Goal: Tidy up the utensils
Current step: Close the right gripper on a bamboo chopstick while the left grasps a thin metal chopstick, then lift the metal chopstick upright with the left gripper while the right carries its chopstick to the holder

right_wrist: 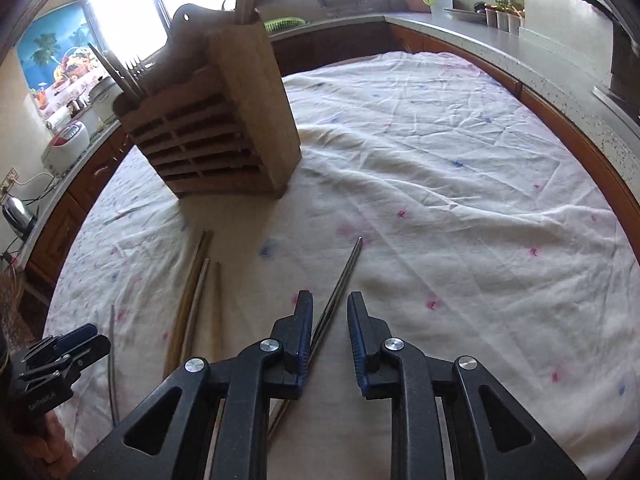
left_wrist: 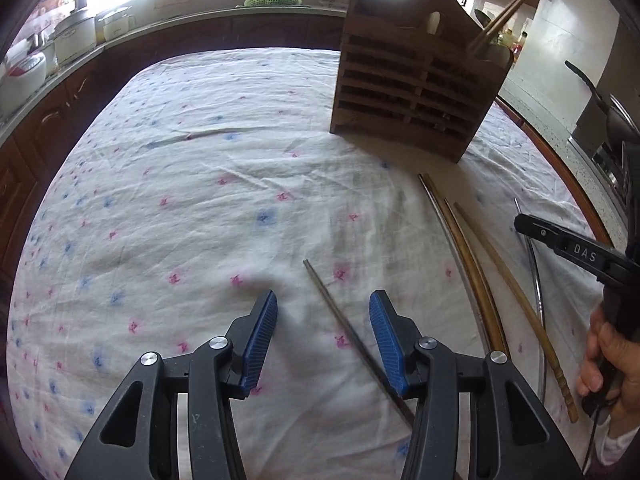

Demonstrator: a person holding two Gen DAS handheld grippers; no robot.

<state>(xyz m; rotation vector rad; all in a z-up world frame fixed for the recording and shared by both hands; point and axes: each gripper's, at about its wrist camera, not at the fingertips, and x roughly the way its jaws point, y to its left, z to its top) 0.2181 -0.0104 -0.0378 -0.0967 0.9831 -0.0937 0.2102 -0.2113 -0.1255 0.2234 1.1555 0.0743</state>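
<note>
Your left gripper hung with jaws apart over a dark chopstick lying mid-tablecloth. Your right gripper had jaws narrowly apart around a metal chopstick, unclamped. The wooden utensil holder stood toward the far edge.

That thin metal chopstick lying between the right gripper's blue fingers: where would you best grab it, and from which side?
Probably along the shaft of the metal chopstick, near the middle, coming down from above. It lies flat on the tablecloth and is thin, so the right gripper should straddle it crosswise and pinch its long sides.
</note>
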